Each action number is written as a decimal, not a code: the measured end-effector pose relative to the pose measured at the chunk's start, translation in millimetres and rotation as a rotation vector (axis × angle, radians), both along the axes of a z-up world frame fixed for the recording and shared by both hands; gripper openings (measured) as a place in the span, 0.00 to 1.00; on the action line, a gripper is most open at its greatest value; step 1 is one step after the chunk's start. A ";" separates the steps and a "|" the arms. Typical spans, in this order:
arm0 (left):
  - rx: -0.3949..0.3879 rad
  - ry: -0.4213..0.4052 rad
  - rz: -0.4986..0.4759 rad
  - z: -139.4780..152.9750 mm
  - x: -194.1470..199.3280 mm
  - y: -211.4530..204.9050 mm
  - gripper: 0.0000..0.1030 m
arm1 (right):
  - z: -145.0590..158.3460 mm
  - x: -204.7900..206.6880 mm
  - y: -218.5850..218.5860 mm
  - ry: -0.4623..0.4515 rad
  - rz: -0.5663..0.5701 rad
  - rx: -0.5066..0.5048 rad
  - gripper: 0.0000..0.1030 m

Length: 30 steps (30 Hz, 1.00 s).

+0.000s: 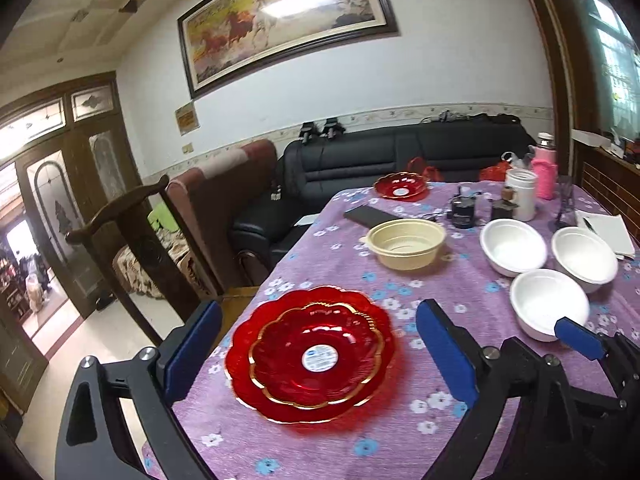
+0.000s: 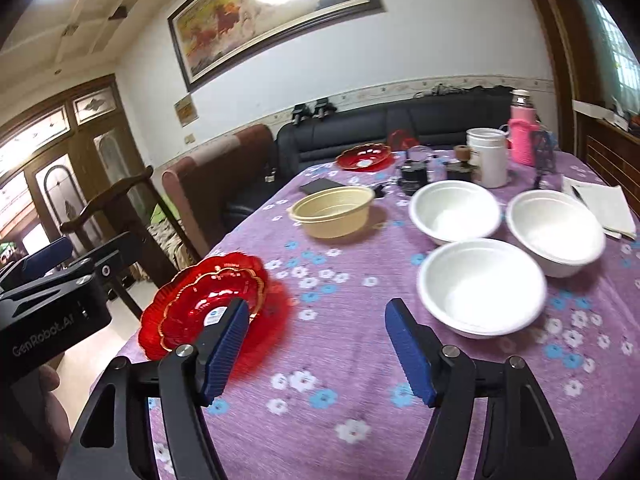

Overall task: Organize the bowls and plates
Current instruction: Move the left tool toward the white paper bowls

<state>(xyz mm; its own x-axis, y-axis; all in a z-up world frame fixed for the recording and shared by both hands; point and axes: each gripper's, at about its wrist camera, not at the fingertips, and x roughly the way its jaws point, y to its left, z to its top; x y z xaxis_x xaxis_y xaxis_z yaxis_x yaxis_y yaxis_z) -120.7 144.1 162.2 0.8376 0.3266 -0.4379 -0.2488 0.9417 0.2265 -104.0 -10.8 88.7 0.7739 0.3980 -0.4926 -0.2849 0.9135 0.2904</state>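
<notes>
Two red glass plates [image 1: 312,354] lie stacked near the table's left edge, the smaller gold-rimmed one on top. My left gripper [image 1: 318,312] hovers over them, open, with nothing between its pads. My right gripper [image 2: 316,308] is open over bare cloth, between the red plates [image 2: 192,308] and the nearest white bowl [image 2: 482,288]. Two more white bowls [image 2: 454,210] [image 2: 556,232] stand behind it. A cream bowl [image 2: 332,210] sits mid-table and a third red plate [image 2: 364,157] lies at the far end.
The purple flowered tablecloth [image 2: 340,360] covers the table. At the far end stand a white jar [image 2: 486,156], a pink bottle [image 2: 522,136], small dark cups and a black phone [image 1: 370,216]. Papers [image 2: 600,200] lie at right. A wooden chair [image 1: 132,216] and a black sofa stand left of the table.
</notes>
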 end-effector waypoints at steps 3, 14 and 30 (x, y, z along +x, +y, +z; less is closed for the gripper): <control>0.020 0.004 -0.024 -1.7 0.7 -15.2 0.95 | -2.2 -1.3 -18.8 0.006 -0.032 0.006 0.73; 0.064 0.027 -0.072 -9.3 8.9 -49.3 0.95 | -15.1 3.9 -73.9 0.046 -0.130 0.038 0.73; 0.090 0.116 -0.103 -38.8 52.9 -73.5 0.95 | -24.6 28.6 -147.7 0.097 -0.290 0.068 0.73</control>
<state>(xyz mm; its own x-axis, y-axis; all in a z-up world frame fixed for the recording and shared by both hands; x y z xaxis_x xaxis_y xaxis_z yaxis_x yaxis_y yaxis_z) -67.8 70.6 123.4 0.8140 0.2839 -0.5067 -0.1193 0.9355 0.3325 -75.5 -158.5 64.2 0.8108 0.2020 -0.5494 0.0166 0.9303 0.3665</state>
